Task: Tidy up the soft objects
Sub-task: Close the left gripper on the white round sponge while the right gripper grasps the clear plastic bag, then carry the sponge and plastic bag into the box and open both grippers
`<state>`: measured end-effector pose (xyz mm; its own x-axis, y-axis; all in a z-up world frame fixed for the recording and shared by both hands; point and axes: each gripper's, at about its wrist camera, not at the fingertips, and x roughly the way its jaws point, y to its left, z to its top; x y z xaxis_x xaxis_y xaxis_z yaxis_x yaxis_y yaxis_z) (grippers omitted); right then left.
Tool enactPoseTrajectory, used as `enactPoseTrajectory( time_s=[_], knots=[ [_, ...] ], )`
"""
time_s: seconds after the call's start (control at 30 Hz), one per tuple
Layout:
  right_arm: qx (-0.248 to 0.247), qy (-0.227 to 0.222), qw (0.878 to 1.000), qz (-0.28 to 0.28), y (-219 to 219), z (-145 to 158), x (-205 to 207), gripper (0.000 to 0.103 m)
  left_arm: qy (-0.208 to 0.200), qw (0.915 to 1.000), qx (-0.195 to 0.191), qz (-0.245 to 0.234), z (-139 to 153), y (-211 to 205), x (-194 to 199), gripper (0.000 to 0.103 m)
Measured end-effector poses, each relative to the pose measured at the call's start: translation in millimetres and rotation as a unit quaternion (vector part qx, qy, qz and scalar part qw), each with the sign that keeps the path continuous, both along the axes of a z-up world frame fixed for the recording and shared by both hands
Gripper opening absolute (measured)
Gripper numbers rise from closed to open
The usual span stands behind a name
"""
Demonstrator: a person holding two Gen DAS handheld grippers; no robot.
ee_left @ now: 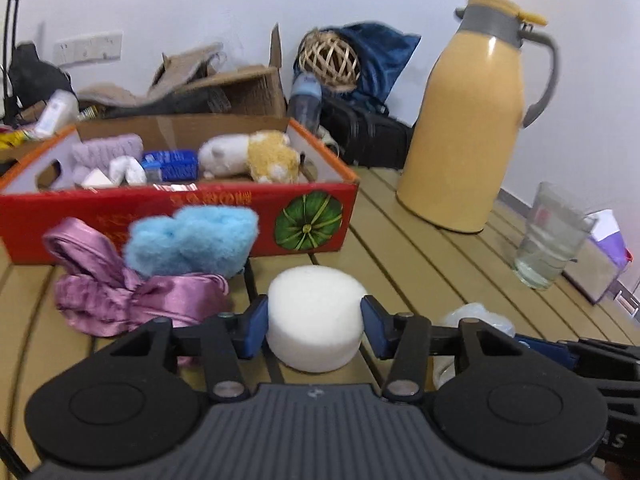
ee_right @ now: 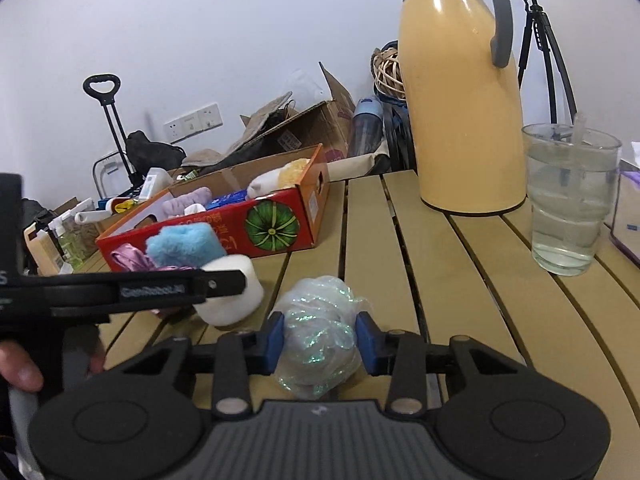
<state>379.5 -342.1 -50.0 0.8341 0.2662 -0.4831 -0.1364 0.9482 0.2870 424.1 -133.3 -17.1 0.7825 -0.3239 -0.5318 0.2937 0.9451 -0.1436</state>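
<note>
My left gripper [ee_left: 314, 326] is shut on a white round sponge [ee_left: 316, 316], its blue pads against both sides, just above the slatted table. My right gripper [ee_right: 320, 338] is shut on a clear iridescent mesh puff [ee_right: 318, 344] resting on the table. The sponge [ee_right: 236, 292] also shows in the right wrist view, behind the left gripper's arm. A blue fluffy cloth [ee_left: 192, 240] and a purple satin scrunchie [ee_left: 120, 292] lie in front of the red cardboard box [ee_left: 224, 216], which holds a plush toy [ee_left: 248, 156], a lilac cloth and other soft items.
A tall yellow thermos jug [ee_left: 468, 120] and a glass of water [ee_left: 550, 236] stand on the table to the right. A tissue box [ee_left: 604, 256] sits at the far right edge. Cardboard boxes, bags, bottles and a tripod [ee_right: 540, 40] crowd the space behind the table.
</note>
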Motion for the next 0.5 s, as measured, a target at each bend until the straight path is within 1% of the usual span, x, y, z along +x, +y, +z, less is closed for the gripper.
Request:
enactPoseTrajectory(
  time_s=[0.1,0.2,0.33,0.5],
  knots=[
    [0.005,-0.011,1.0,0.006,3,12,-21,0.037,-0.019,0.9997,-0.011,0.003,19,15,-33,0.05],
    [0.007,-0.022,1.0,0.017,10,25,-49,0.037,-0.03,0.9992,-0.025,0.008,33,37,-75,0.05],
    [0.01,-0.034,0.999,0.039,25,39,-85,0.037,-0.043,0.9977,-0.04,0.033,48,70,-133,0.051],
    [0.004,-0.053,0.996,0.07,53,57,-126,0.037,-0.066,0.9942,-0.062,0.057,63,103,-185,0.051]
  ],
)
